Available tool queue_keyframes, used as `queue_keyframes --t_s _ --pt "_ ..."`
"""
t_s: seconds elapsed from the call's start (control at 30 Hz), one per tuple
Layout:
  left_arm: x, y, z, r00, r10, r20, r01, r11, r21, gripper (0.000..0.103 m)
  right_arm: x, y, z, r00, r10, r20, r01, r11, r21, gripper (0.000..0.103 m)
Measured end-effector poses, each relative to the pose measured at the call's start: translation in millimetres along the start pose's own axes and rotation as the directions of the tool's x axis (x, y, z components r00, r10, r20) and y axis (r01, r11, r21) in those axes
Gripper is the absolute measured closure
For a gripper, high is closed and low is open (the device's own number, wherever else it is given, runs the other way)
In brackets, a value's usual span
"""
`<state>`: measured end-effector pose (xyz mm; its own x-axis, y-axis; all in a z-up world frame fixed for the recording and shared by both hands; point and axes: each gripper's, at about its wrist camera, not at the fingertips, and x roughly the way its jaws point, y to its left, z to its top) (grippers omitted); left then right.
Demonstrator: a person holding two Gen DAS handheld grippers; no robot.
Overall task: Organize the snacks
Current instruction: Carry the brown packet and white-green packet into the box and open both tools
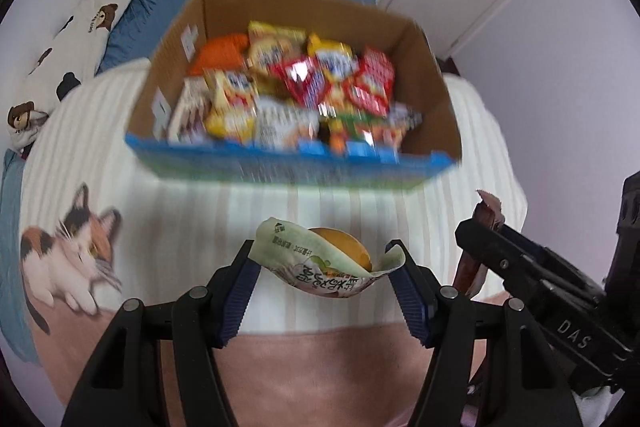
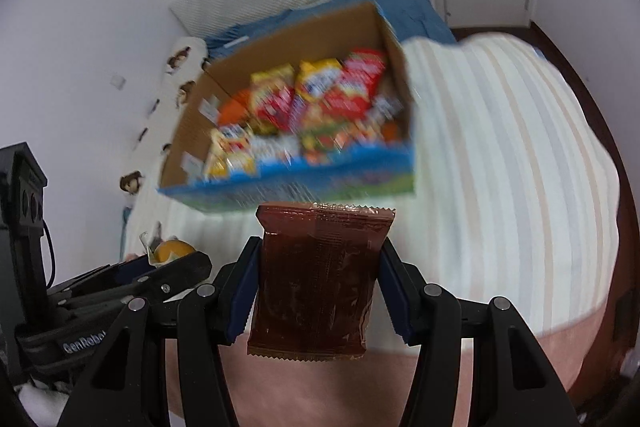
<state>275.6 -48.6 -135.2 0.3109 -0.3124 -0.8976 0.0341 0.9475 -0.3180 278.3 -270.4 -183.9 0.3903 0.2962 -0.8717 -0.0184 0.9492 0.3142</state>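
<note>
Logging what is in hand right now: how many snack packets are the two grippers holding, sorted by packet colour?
Pale printed packet with a yellow-orange bun, in the left gripper: 1
Dark brown packet, in the right gripper: 1
Total: 2
The packets in the cardboard box are too blurred to count.

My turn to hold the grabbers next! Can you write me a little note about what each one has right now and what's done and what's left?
Left gripper: shut on a pale packet with a round yellow bun.
Right gripper: shut on a dark brown snack packet.
Both are held above the striped blanket, in front of the cardboard box.
Done: the box already holds many colourful snack bags.
Left: these two packets probably go into the box too.
</note>
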Motion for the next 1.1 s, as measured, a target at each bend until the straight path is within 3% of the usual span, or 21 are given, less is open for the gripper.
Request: queue_keyframes --t_s 0.27,0.57,0.7,0.77,0.8,0.87,0.97,1.1 --pt "0 33 105 0.998 0.042 0.047 -0.041 0.999 -0.02 0.041 25 35 92 1.0 -0.016 0.019 0.017 0.998 -0.063 0.045" --pt "66 53 202 0.994 0.093 -0.06 -0.093 0.996 0.003 0.041 106 49 179 0.99 -0.114 -0.083 0.104 0.988 -0.118 0.045" --pt "105 61 225 0.985 0.103 -0.141 -0.101 0.995 0.019 0.038 140 45 203 0.981 -0.149 -0.127 0.133 0.983 -0.129 0.044" --pt "126 63 232 0.974 0.093 -0.208 -0.087 0.996 0.035 0.038 158 40 213 0.975 -0.129 -0.18 0.108 0.987 -0.12 0.04" --pt "133 64 234 0.971 0.087 -0.223 -0.08 0.996 0.038 0.039 165 38 216 0.97 -0.137 -0.201 0.114 0.986 -0.123 0.034" --pt "142 66 238 0.966 0.115 -0.233 -0.107 0.993 0.044 0.036 177 35 220 0.96 -0.179 -0.215 0.15 0.978 -0.145 0.008" --pt "148 69 240 0.964 0.134 -0.228 -0.125 0.991 0.051 0.017 185 26 222 0.953 -0.198 -0.23 0.17 0.976 -0.135 0.006" --pt "148 71 238 0.965 0.133 -0.225 -0.126 0.991 0.043 0.015 190 15 218 0.944 -0.216 -0.251 0.19 0.974 -0.123 0.006"
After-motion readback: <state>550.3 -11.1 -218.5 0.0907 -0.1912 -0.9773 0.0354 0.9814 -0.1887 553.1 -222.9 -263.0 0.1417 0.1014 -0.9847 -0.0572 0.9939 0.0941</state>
